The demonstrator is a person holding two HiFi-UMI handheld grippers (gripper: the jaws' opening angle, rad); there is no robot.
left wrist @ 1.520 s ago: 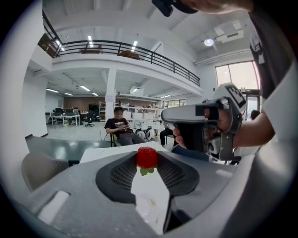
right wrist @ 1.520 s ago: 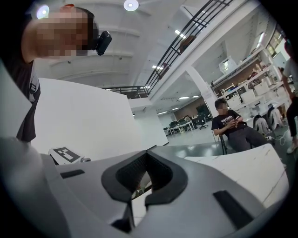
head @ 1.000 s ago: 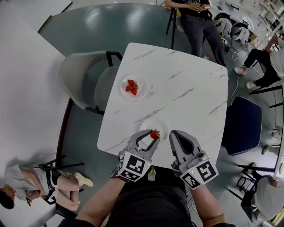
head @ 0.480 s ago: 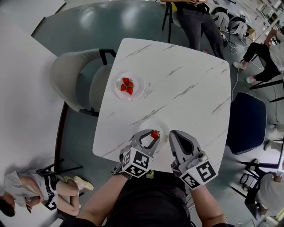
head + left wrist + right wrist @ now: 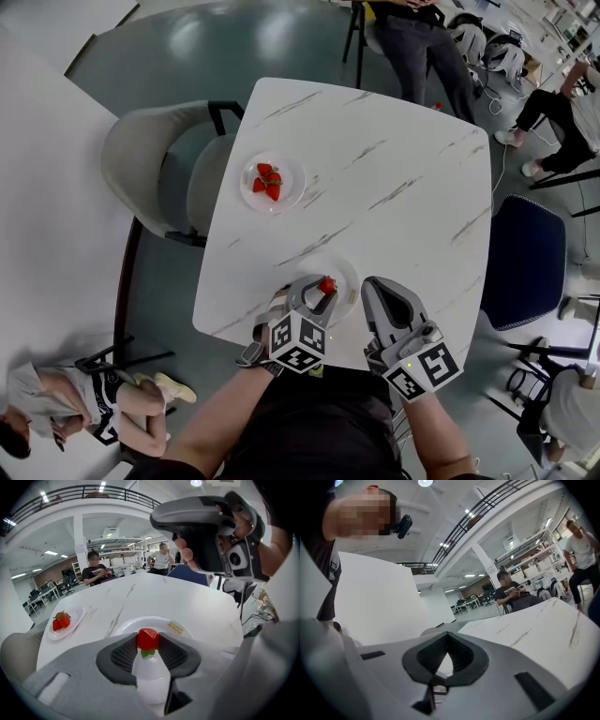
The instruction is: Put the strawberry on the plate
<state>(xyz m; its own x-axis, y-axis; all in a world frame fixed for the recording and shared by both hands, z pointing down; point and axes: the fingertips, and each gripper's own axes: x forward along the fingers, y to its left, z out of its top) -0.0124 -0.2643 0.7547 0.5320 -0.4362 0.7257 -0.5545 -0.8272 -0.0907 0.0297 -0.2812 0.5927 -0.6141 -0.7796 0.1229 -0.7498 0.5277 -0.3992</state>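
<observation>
Nearly done: holding strawberry in left tongs just over plate, not yet set down. Remaining, probably: lower and release. Right tongs clenched, empty, beside plate.

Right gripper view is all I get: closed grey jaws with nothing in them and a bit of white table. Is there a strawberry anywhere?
Observer: Yes. The left gripper is shut on a strawberry, pinched at its tips.
Operator: Where is that one headed?
Observer: It hangs over a white plate with no fruit on it, at the near edge of the table.
Operator: Is that the only fruit?
Observer: No. A second plate near the table's left edge holds a few strawberries.
</observation>
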